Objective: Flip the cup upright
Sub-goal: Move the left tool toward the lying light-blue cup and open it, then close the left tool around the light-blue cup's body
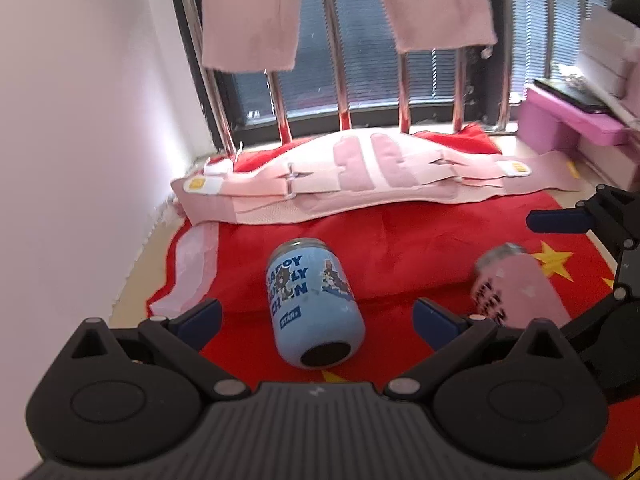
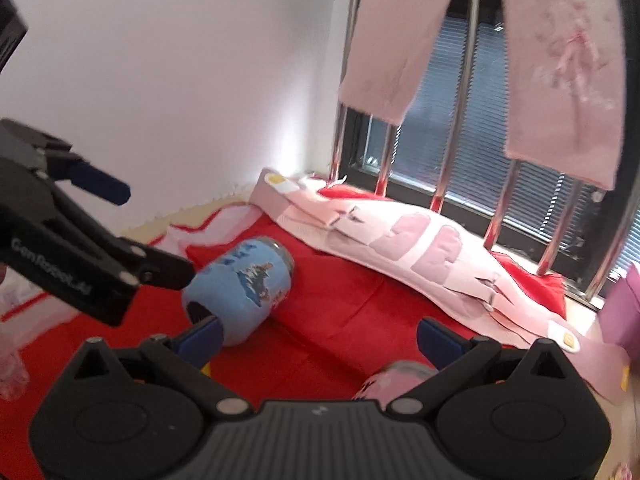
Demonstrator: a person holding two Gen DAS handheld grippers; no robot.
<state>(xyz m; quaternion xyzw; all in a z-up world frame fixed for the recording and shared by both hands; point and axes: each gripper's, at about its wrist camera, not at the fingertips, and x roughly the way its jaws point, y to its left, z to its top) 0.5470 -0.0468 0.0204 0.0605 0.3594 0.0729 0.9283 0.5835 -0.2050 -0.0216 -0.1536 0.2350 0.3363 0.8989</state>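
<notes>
- The blue cup (image 1: 314, 304) lying on its side carries dark blue block lettering down its wall. In the left wrist view the legible fragments are "PPY" on the first line, "LY" on the second and "N" ending the third; cartoon figures cover the rest.
- Below that lettering, toward the cup's dark open end, sits a small white label (image 1: 291, 314) with blue print that looks like "STAR"; it is too small to be sure.
- The pink cup (image 1: 516, 288), to the right of the blue cup, has black lettering on its wall, blurred beyond reading.
- The left hand-held gripper (image 2: 156, 236), left of the blue cup in the right wrist view, bears grey lettering on its black arm: "GenRobot.AI" (image 2: 50, 266).
</notes>
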